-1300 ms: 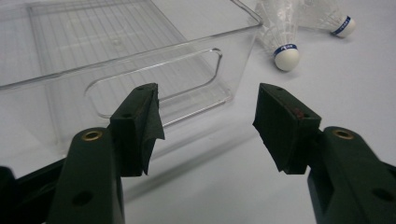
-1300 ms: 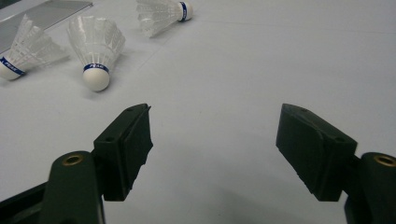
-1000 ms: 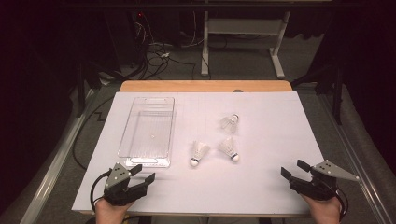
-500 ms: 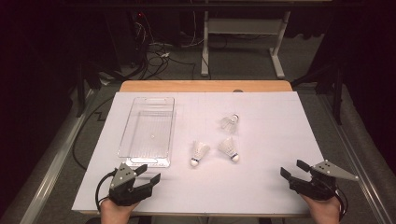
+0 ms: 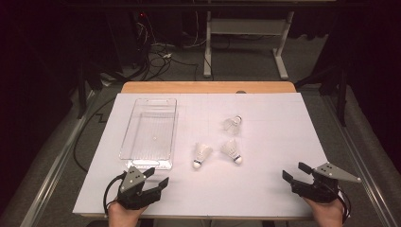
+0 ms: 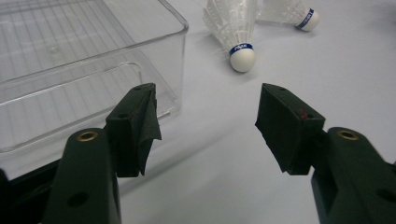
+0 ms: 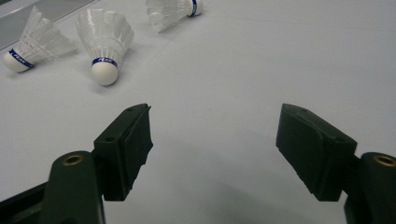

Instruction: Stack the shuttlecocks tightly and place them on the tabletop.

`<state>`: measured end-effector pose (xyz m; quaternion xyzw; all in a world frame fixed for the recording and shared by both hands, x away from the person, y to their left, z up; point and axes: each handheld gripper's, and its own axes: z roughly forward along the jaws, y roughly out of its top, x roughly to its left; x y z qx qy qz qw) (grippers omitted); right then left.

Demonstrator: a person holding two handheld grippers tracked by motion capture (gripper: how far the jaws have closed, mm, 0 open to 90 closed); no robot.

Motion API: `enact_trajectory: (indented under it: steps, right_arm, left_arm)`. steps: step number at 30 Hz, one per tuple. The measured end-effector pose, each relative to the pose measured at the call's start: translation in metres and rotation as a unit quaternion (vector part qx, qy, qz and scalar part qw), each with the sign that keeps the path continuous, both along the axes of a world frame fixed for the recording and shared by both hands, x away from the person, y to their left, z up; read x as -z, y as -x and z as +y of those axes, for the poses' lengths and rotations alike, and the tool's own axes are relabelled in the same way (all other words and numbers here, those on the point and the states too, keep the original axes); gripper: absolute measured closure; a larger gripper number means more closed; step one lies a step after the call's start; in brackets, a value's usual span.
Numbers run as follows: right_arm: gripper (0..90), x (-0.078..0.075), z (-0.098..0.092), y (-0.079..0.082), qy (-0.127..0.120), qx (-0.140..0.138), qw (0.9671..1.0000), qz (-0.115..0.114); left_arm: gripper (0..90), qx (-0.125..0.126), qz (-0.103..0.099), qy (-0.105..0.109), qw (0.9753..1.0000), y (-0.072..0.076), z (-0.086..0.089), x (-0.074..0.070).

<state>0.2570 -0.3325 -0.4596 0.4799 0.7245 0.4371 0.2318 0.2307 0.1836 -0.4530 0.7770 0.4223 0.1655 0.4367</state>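
A white sheet covers my counter [image 5: 265, 189], dark floor beyond. Nearest me, my left hand-held gripper [image 5: 156, 178] rests at the near left with jaws wide apart, holding nothing, just before the clear rectangular plastic tray [image 5: 137, 153]. My right hand-held gripper [image 5: 294, 171] sits near right, equally open and empty. Farther out lie three white feathered shuttlecocks [image 5: 202, 155], right of the tray

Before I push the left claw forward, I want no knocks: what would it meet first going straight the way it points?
Probably the nearest shuttlecock, cork end first; the bin corner sits just left of that line, though depth is unclear.
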Motion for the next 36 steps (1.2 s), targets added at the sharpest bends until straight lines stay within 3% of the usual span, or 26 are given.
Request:
enact_trajectory:
  steps: [8, 22, 30, 36]
  right_arm:
    - [26.8, 0.001, 0.001, -0.001, 0.003, -0.003, 1.0, 0.003]
    - [27.0, 0.004, 0.003, -0.005, 0.011, -0.008, 0.9998, 0.013]
    - [26.7, 0.003, 0.003, -0.004, 0.011, -0.008, 0.9998, 0.01]
    - [26.7, 0.003, 0.004, -0.003, 0.01, -0.011, 0.9998, 0.011]
  left_arm:
    - [40.0, 0.019, 0.014, -0.013, 0.9996, -0.003, -0.017, 0.001]
    - [37.3, 0.044, 0.022, -0.016, 0.9987, -0.014, -0.045, -0.002]
    - [38.3, 0.056, 0.05, -0.008, 0.9971, -0.022, -0.061, -0.003]
    - [41.0, 0.057, 0.055, -0.008, 0.9968, -0.026, -0.068, -0.003]
